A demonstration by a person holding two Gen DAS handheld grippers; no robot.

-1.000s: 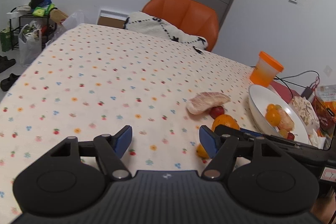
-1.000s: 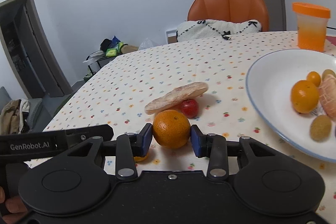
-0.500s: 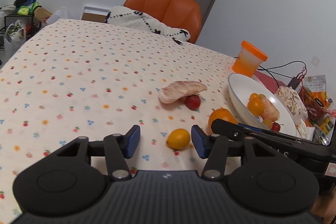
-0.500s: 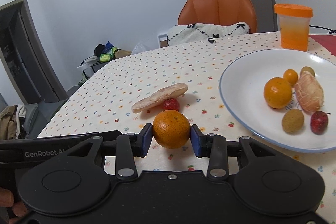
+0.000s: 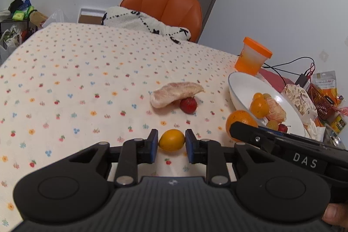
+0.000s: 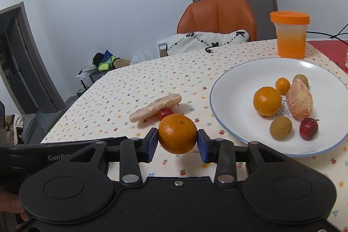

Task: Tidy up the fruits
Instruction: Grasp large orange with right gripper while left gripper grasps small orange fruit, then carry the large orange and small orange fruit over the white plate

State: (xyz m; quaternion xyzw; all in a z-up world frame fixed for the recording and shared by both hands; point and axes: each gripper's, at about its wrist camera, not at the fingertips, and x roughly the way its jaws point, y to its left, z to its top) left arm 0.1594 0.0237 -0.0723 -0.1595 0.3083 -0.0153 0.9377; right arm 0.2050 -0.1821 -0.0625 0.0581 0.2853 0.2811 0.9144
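Round orange mandarin [image 6: 177, 133] clamped in right gripper [image 6: 177, 142], white plate [image 6: 228, 88] at two o'clock, left gripper [image 5: 171, 146] closed on small yellow kumquat [image 5: 171, 140].

The bench [image 5: 87, 79] wears a cream cloth dotted with small red, orange and blue flowers. Both grippers are black with blue pads: the left gripper [image 5: 171, 145] frames a yellow-orange kumquat [image 5: 171, 142], the right gripper [image 6: 177, 141] an orange mandarin [image 6: 177, 133]. The plate [image 6: 230, 88] is white with a thin blue rim. A pale pinkish pomelo segment [image 5: 174, 94] lies over a red berry [image 5: 188, 105] (deep, glossy red). The chair [image 6: 217, 14] is orange; the cup [image 6: 290, 36] has an orange lid.
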